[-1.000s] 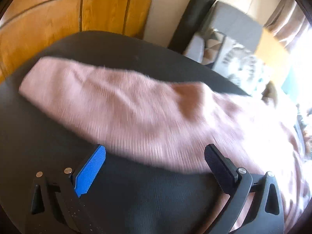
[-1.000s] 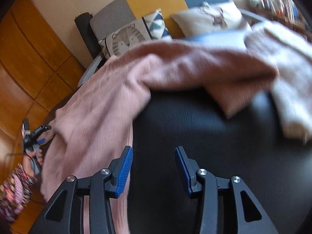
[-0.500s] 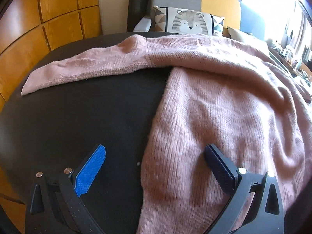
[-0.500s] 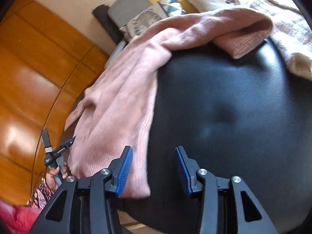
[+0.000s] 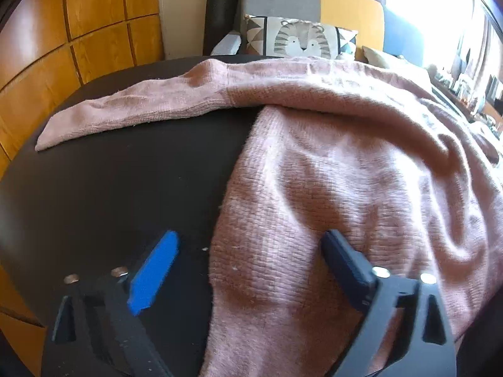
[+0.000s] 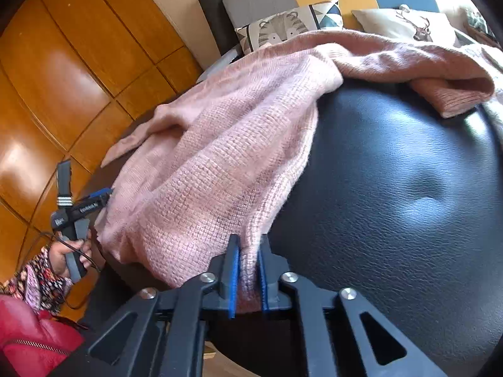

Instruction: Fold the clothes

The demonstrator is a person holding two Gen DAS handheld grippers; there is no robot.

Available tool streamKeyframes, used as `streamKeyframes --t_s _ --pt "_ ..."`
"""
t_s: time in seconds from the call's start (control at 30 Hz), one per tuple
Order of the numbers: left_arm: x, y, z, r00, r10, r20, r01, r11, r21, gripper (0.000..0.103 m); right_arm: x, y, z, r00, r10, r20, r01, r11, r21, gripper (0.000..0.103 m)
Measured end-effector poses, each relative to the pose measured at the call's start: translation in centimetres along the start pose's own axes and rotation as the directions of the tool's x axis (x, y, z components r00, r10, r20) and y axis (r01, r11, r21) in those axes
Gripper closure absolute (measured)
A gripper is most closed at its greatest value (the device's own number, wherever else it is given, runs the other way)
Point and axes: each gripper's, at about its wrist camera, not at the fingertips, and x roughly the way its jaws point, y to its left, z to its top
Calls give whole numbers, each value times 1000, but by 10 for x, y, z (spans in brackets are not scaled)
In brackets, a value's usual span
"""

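Observation:
A pink knit sweater (image 5: 330, 172) lies spread on a round black table (image 5: 132, 182); one sleeve (image 5: 132, 110) stretches to the far left. My left gripper (image 5: 248, 270) is open, its jaws straddling the sweater's near left edge, low over the table. In the right wrist view the sweater (image 6: 226, 144) drapes across the table's left side, with the other sleeve (image 6: 440, 78) folded at the far right. My right gripper (image 6: 248, 270) is shut on the sweater's near hem corner. The left gripper (image 6: 78, 207) shows at the sweater's far edge, held by a hand.
A sofa with a tiger-print cushion (image 5: 298, 39) stands behind the table. Orange wooden panels (image 5: 78, 31) cover the left wall. A cream knit garment (image 6: 493, 62) lies at the table's far right edge. The black leather tabletop (image 6: 393, 188) is bare on the right.
My right gripper moved to the sweater's near hem and closed on it. My left gripper crept slightly closer to the sweater's edge and stays open.

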Motion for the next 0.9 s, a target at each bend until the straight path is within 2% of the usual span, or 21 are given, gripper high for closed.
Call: streamKeyframes --t_s 0.03,0.07,0.13,0.17,0.27,0.33,0.57,0.73,0.9 --pt "-2 1 1 1000 -11 -1 11 1000 -2 35 2 1 1 1000 2 -4 -2 1000 5 96" --pt "-4 1 2 1000 -24 -3 24 1000 -7 56 3 2 2 1000 5 -8 -5 1000 10 96" --pt "-6 5 6 996 -81 -21 80 996 -43 80 3 1 3 1000 24 -3 -23 999 37 98" --pt "-6 8 7 993 -110 -32 108 992 -67 84 0 -3 5 999 47 7 -47 997 66 98" --pt "-8 15 10 982 -181 -52 172 975 -141 89 -8 -12 9 992 115 42 -120 981 150 98" --pt "-14 18 11 974 -222 -39 212 962 -174 89 -16 -19 14 987 147 70 -157 970 188 98" --pt "-41 5 19 965 -263 13 262 954 -148 90 -37 -27 34 969 200 145 -229 947 225 98" --pt "-62 1 28 952 -302 52 307 942 -138 90 -47 -26 44 957 230 178 -269 932 243 98" --pt "-90 3 36 939 -326 104 338 932 -130 90 -75 -37 45 938 253 236 -313 912 266 98"
